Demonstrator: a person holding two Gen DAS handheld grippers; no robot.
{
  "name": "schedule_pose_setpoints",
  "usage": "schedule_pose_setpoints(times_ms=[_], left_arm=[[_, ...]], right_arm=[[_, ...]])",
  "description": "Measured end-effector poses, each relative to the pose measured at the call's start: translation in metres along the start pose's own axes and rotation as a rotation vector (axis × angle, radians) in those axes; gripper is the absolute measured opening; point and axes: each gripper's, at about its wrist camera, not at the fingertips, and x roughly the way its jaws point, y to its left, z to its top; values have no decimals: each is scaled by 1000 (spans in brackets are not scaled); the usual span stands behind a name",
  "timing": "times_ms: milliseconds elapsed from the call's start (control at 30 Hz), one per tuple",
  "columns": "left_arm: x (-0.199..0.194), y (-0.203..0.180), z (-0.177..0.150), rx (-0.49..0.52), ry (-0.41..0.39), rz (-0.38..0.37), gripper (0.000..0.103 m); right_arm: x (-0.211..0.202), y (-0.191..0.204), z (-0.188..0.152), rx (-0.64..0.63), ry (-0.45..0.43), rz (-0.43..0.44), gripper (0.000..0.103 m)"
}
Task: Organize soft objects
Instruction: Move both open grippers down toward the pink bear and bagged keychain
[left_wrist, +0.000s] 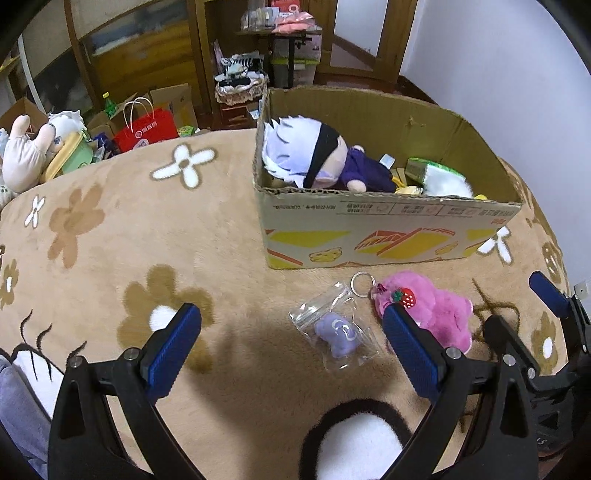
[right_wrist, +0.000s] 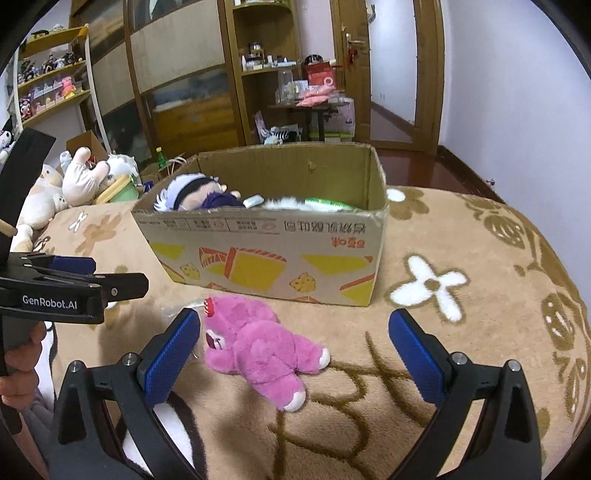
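Note:
A pink plush bear (right_wrist: 258, 347) with a strawberry charm and key ring (left_wrist: 360, 283) lies on the tan flowered blanket (left_wrist: 110, 229), just in front of the cardboard box (right_wrist: 266, 258). My right gripper (right_wrist: 294, 315) is open above it, the bear nearer its left finger. Left of the bear lies a small purple toy in a clear zip bag (left_wrist: 338, 334). My left gripper (left_wrist: 291, 312) hangs open over that bag, holding nothing. The box (left_wrist: 388, 229) holds a white-haired blindfolded doll (left_wrist: 314, 155) and other soft items. Each gripper shows in the other's view: right gripper (left_wrist: 513, 299), left gripper (right_wrist: 118, 273).
A heap of plush toys (right_wrist: 81, 181) sits past the blanket's left edge, beside a red paper bag (left_wrist: 146, 129) and boxes on the floor. Wooden shelves (right_wrist: 266, 70) and a doorway stand behind. A person's hand (right_wrist: 18, 373) grips the left handle.

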Motion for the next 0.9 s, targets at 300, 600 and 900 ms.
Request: schedule_pose_setpoints(times_ms=[300,600,900], left_arm=[[31,2,6,-30,84,-51,98],[53,-3,4,-33,145,-68,98],[67,-5,1,-27,192,-66,98]], right_arm=[[30,10,-7,-31,70,10,103],[54,20,-17,-56,163,28,103],[66,21,-23,-38,214,41,103]])
